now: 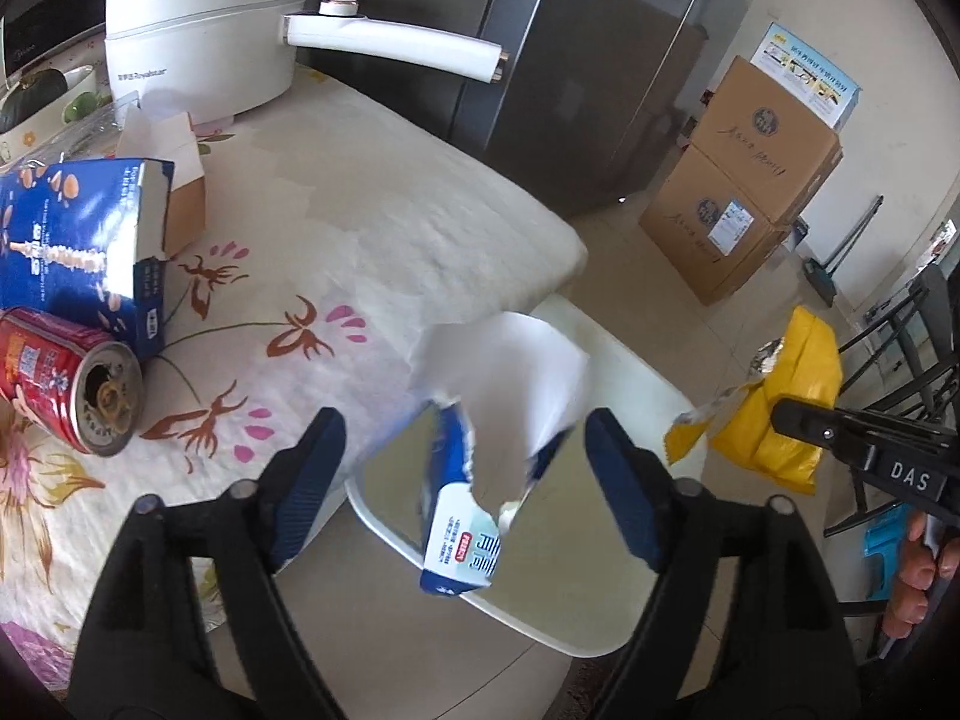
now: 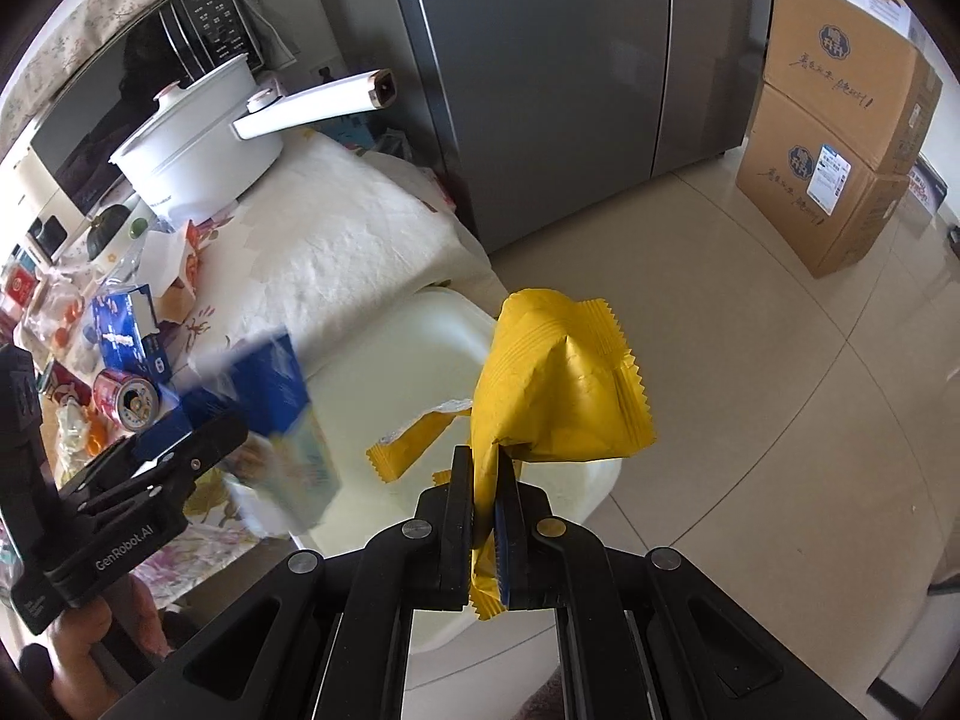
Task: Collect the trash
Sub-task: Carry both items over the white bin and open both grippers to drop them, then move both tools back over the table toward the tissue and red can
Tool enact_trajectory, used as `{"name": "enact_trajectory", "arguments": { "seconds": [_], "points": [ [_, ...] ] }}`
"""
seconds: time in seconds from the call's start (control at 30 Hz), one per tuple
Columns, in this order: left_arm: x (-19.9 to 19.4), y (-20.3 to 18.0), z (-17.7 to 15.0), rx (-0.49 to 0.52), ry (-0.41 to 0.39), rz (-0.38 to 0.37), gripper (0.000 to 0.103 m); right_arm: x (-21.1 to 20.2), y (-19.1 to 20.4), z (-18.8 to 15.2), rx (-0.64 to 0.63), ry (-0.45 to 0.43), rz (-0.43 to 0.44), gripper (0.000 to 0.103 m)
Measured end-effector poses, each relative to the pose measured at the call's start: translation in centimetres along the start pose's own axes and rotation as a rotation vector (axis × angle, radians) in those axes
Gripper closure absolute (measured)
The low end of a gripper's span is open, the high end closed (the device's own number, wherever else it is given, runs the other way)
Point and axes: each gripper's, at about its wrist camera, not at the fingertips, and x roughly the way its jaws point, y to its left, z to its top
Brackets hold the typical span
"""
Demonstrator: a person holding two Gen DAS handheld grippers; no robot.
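Note:
My left gripper (image 1: 465, 438) is open over the white trash bin (image 1: 636, 372) beside the table. A torn blue and white carton (image 1: 474, 516) hangs loose between its fingers, touching neither, above the bin; it shows blurred in the right wrist view (image 2: 282, 420). My right gripper (image 2: 486, 468) is shut on a yellow snack wrapper (image 2: 552, 384) and holds it over the bin (image 2: 420, 354). The wrapper also shows in the left wrist view (image 1: 780, 402). A red can (image 1: 72, 384) lies on its side on the table next to a blue box (image 1: 78, 246).
The table has a floral cloth (image 1: 300, 312). A white electric pot (image 1: 204, 30) stands at its far end, its handle sticking out. A grey fridge (image 2: 540, 78) stands behind. Two stacked cardboard boxes (image 2: 840, 138) sit on the tiled floor. Dark chairs (image 1: 900, 348) are at the right.

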Motion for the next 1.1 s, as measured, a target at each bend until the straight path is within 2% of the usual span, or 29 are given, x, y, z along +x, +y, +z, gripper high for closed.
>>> {"name": "enact_trajectory", "arguments": {
  "seconds": [0.1,0.23,0.47,0.5,0.53,0.57,0.63,1.1],
  "points": [
    [0.4,0.2,0.1,-0.002,0.027,0.059,0.009,0.1,-0.1,0.0,0.0,0.006,-0.006,0.097],
    [0.1,1.1,-0.1,-0.029,0.045,0.067,0.004,0.2,-0.2,-0.1,0.003,0.009,-0.008,0.097],
    [-0.9,1.4,-0.5,-0.026,0.06,0.07,0.002,0.3,0.0,-0.1,0.009,0.009,-0.01,0.095],
    [-1.1,1.4,-0.5,-0.021,0.059,0.071,0.002,0.3,-0.1,0.0,0.015,0.008,-0.011,0.092],
    [-1.1,1.4,-0.3,-0.019,0.06,0.072,0.002,0.4,-0.2,0.0,0.023,0.015,-0.01,0.082],
    [-1.4,1.5,-0.5,-0.019,0.06,0.073,0.002,0.5,-0.3,0.1,0.03,0.021,-0.008,0.06],
    [-1.8,1.8,-0.4,-0.023,0.059,0.073,0.002,0.3,-0.4,0.0,0.048,0.006,-0.008,0.036],
    [-4.4,5.1,-0.2,-0.054,0.059,0.104,0.002,0.4,1.3,0.5,0.034,0.011,0.004,0.028]
  ]
}}
